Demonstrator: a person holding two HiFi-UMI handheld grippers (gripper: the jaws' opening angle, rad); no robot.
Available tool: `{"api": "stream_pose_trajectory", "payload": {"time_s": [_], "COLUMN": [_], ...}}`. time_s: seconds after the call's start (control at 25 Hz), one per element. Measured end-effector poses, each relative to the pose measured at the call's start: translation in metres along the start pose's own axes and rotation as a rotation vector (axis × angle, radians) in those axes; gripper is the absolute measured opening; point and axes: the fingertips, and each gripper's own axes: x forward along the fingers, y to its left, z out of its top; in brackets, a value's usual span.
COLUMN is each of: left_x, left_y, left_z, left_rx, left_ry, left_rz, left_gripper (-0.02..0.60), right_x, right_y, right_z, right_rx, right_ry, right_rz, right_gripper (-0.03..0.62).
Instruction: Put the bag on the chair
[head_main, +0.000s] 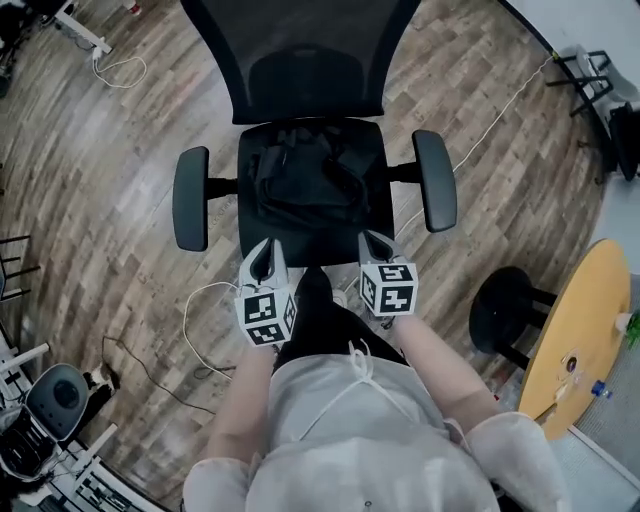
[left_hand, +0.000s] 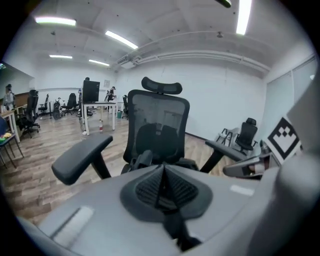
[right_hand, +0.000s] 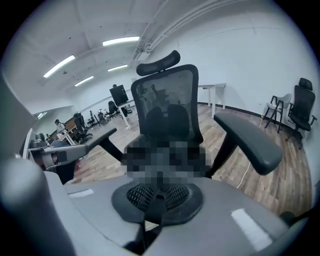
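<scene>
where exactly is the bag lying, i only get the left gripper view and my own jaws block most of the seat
Observer: The head view shows the black fabric bag lying in the middle of the seat of the black mesh-backed office chair, between its two armrests.
Operator: is the right gripper holding any of it
Observer: No. In its own view the right gripper has its jaws together with nothing between them.
Operator: so where are both grippers relative to the bag
Observer: From above, the left gripper and the right one sit side by side at the seat's front edge, both short of the bag and not touching it.
</scene>
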Motion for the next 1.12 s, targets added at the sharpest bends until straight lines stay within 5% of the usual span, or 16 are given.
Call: {"api": "stream_pose_trajectory", "payload": {"time_s": [0.48,0.72,1.12], "left_x": [-0.071,-0.099,-0.139], "left_y": [-0.040,-0.057,-0.075], "left_z": [0.167,0.259,0.329], "left_rx": [0.057,0.094,0.137], "left_ry": [-0.254,-0.401,-0.528], "left_rz": [-0.099,-0.145,-0.199], "left_gripper": [0.006,0.006,0.006], "right_x": [-0.120,-0.159,-0.212], "right_y": [0.063,0.075,0.095], "right_z": [0.173,0.236,0.305], "right_rx": [-0.116,-0.129,-0.162], "right_ry": [-0.372,-0.450,-0.619], "right_rz": [0.095,0.117,0.191], "right_gripper": [-0.002,-0.002,-0.002]}}
